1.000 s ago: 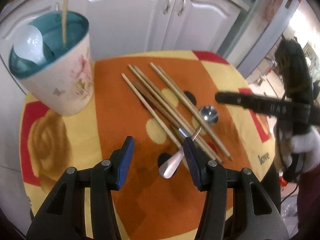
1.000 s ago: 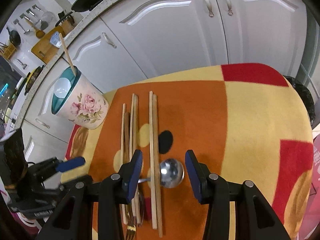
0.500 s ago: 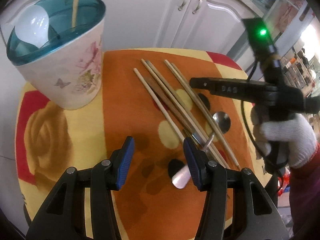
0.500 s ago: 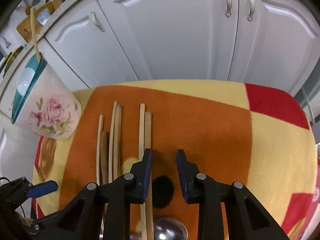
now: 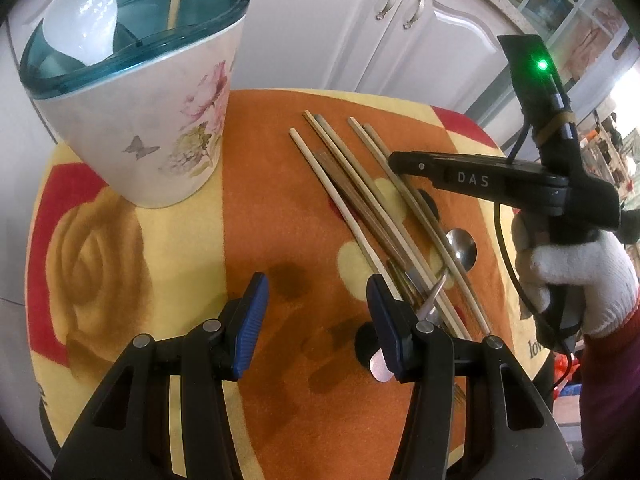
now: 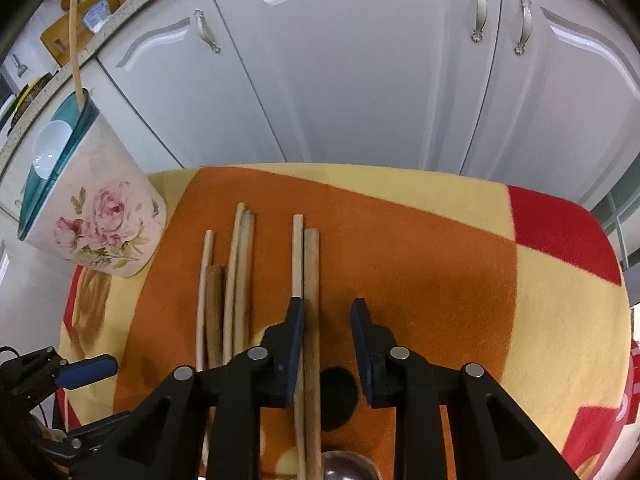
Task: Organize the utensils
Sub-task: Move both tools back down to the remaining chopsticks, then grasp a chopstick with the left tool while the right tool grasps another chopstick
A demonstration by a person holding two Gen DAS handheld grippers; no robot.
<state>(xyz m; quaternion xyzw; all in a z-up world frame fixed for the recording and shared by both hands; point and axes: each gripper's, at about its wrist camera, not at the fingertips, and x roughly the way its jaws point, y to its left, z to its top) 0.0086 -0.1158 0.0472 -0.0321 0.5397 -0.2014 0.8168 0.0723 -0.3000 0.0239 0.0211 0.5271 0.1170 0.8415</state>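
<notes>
On the cloth [image 6: 440, 248]: right gripper [image 6: 326, 312] part open, astride one chopstick [image 6: 312, 280], not gripping. Left gripper [image 5: 316, 300] half open, empty. Cup [image 5: 136, 112] far left.

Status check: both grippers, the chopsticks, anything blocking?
Left gripper open, empty. Right gripper open over chopstick pair, pads not pressing. Holder cup upright, one stick inside. Spoon crosses the pile.

White cabinet doors [image 6: 360, 80]; perhaps glazed shelving [image 5: 560, 4] right.
</notes>
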